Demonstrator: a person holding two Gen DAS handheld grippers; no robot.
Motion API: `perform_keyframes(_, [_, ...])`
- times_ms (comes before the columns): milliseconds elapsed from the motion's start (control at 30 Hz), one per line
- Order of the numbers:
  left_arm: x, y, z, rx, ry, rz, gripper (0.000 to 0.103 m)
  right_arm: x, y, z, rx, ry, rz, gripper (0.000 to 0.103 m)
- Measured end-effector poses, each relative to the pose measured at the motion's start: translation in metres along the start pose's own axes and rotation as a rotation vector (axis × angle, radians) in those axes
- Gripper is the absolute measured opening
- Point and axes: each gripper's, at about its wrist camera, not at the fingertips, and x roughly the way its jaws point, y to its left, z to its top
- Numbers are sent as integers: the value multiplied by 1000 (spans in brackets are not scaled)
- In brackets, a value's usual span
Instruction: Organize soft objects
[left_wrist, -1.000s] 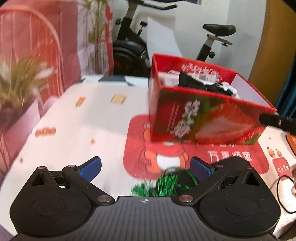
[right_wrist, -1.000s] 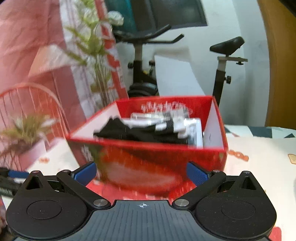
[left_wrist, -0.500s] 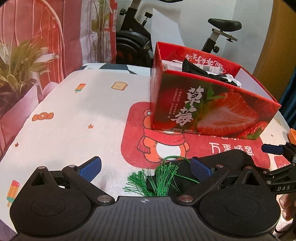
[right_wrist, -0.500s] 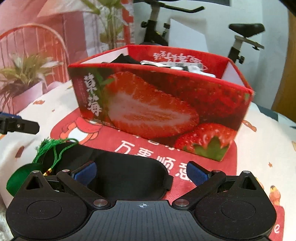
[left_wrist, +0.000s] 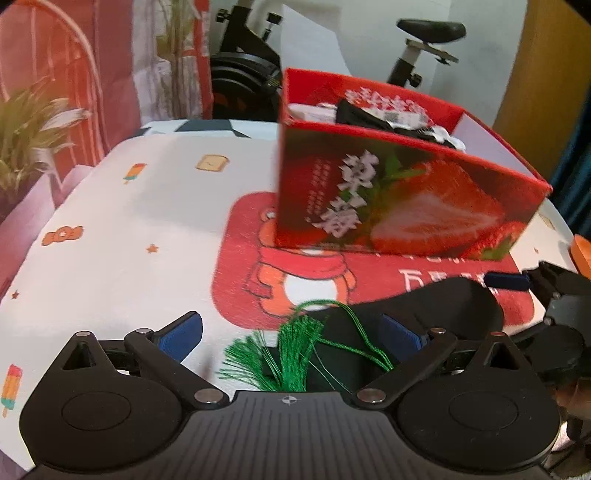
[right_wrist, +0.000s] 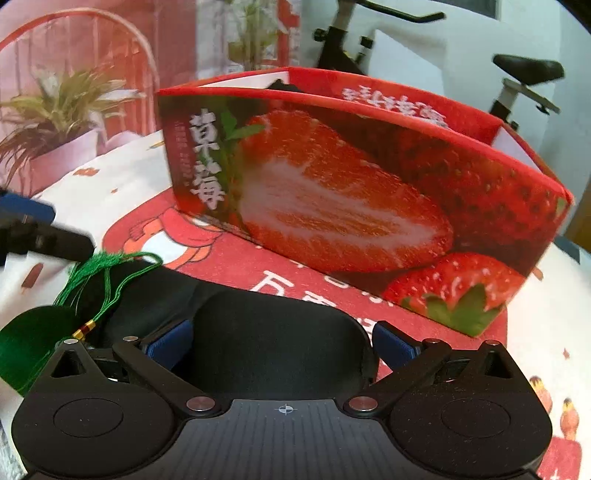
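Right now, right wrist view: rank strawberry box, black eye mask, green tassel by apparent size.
1. strawberry box, largest.
2. black eye mask; nearer the camera and partly hidden, so its size is unsure.
3. green tassel, smallest.

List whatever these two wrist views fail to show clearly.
- Contents of the red strawberry-print cardboard box: right wrist view, the near wall hides them; left wrist view shows only black and white tops.
- Black padded eye mask: right gripper body covers its near edge.
- Green tassel: left wrist view, left gripper body cuts off its lower end.
- Box lettering: motion-blurred in both views.
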Motion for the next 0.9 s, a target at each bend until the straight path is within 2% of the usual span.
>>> perform_keyframes(67, [3, -4, -2, 16, 11, -6, 103, 2, -4, -1, 24, 1, -57, 103])
perform_keyframes(233, [9, -12, -3, 52, 23, -15, 103, 7, -19, -4, 109, 16, -94, 103])
perform_keyframes(367, [11, -18, 1, 69, 24, -22, 103, 10, -29, -6, 142, 33, -165, 103])
perform_keyframes(567, [11, -28, 4, 104, 14, -50, 102, 10, -39, -11, 203, 40, -157, 103])
perform_keyframes(633, [12, -27, 9, 92, 4, -65, 99, 10, -39, -11, 204, 43, -155, 103])
perform_keyframes(700, [15, -26, 17, 63, 9, -82, 87, 10, -39, -11, 206, 45, -153, 103])
perform_keyframes(767, [17, -28, 26, 54, 11, -106, 86, 10, -39, -11, 206, 45, -153, 103])
perform_keyframes(833, [22, -38, 30, 104, 14, -110, 86, 10, -39, -11, 204, 45, -153, 103])
perform_keyframes(900, [32, -50, 27, 169, 33, -79, 87, 10, -39, -10, 204, 46, -151, 103])
